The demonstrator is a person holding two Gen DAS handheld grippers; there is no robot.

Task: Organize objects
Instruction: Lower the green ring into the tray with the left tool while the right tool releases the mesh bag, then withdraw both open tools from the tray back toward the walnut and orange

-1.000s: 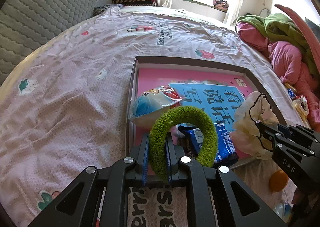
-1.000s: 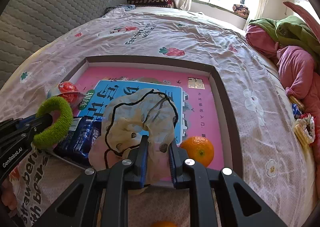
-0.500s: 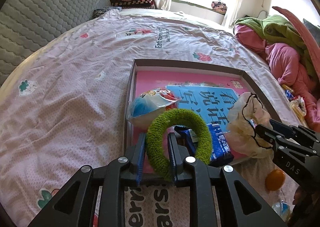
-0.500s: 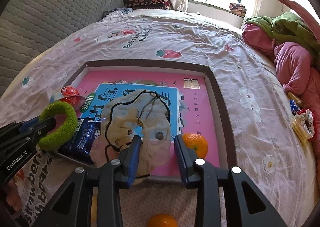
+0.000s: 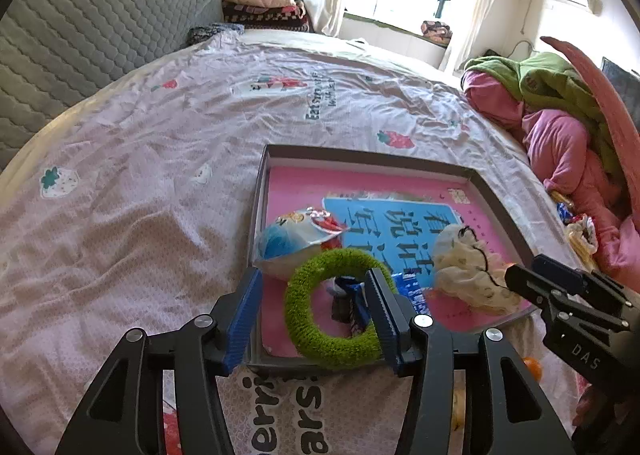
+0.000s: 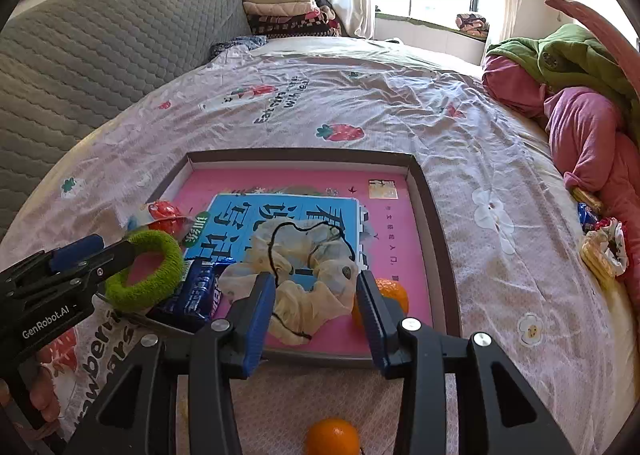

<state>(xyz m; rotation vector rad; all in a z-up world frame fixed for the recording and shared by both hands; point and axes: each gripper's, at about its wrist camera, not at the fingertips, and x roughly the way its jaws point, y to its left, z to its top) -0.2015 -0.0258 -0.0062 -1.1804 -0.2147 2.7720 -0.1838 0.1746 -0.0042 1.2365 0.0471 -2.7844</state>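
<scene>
While both claws are opening over the shallow box [image 6: 434,239] on the bed [image 6: 360,95], the left claw [image 5: 314,315] frames the green ring [image 5: 332,315] unpinched, and the right claw [image 6: 316,307] straddles the cream scrunchie [image 6: 304,279] lying inside, pads clear

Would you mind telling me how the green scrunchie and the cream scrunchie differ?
The green scrunchie is a fuzzy, firm ring with an open hole; the cream scrunchie is thin, crumpled fabric edged in black. The green one leans over the tray rim by the left gripper; the cream one lies inside, before the right gripper. Both jaws are opening, neither pressing.
</scene>
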